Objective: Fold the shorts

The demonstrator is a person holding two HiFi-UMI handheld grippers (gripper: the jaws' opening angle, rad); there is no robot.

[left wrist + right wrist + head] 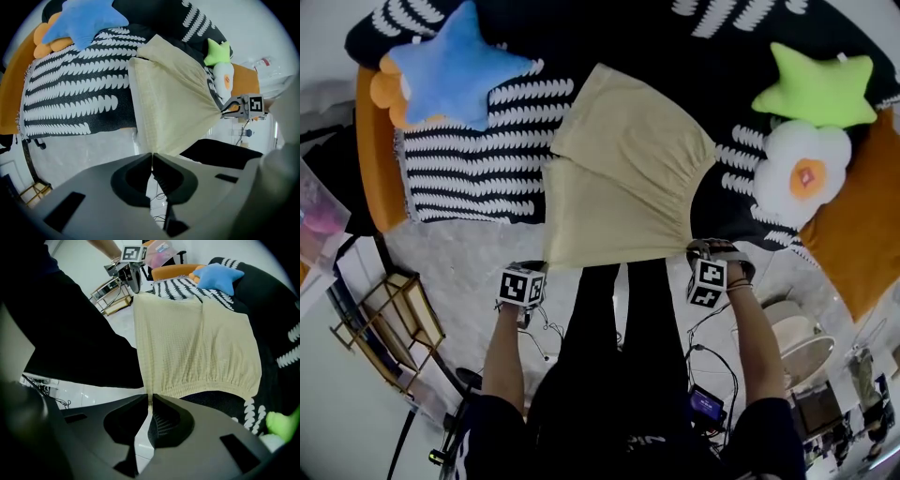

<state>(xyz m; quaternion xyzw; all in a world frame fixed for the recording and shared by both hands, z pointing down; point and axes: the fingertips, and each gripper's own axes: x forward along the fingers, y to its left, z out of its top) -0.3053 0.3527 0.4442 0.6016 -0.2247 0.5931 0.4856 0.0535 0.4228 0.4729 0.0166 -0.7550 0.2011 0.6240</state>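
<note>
Fingers first: left gripper (152, 158) is pinched tight on the near-left corner of the shorts (628, 178), at the hem end, w/ only a sliver of cloth btwn the pads. Right gripper (149, 400) is the same deal, clamped on the near-right corner right where the waistband (211, 383) ends. So both are closed on fabric, nothing else in there.

Outward from there: the near edge of the shorts is up off the bed and stretched btwn the two grippers, out over the floor (459, 253). The far part lies on the striped blanket (469, 169). Waist to the right, legs to the left. Blue star (455, 66) is far left, green star (820, 86) and egg pillow (806, 173) are on the right, none touching the shorts afaict.

What could go wrong imo:
- The grips are tiny corner pinches, so a tug w/ the cloth taut could pop one corner out and that side flops.
- If we carry one side further than the other, the fold lands skewed.
- The far part could drag on the blanket and bunch up instead of lying flat.

Views: only the gripper views show the pads actually biting cloth. Head view just gives us the cubes by the corners. Right gripper view shows the waistband gathers up close. Head view is the only one that lays out the whole shorts from above w/ both arms.
</note>
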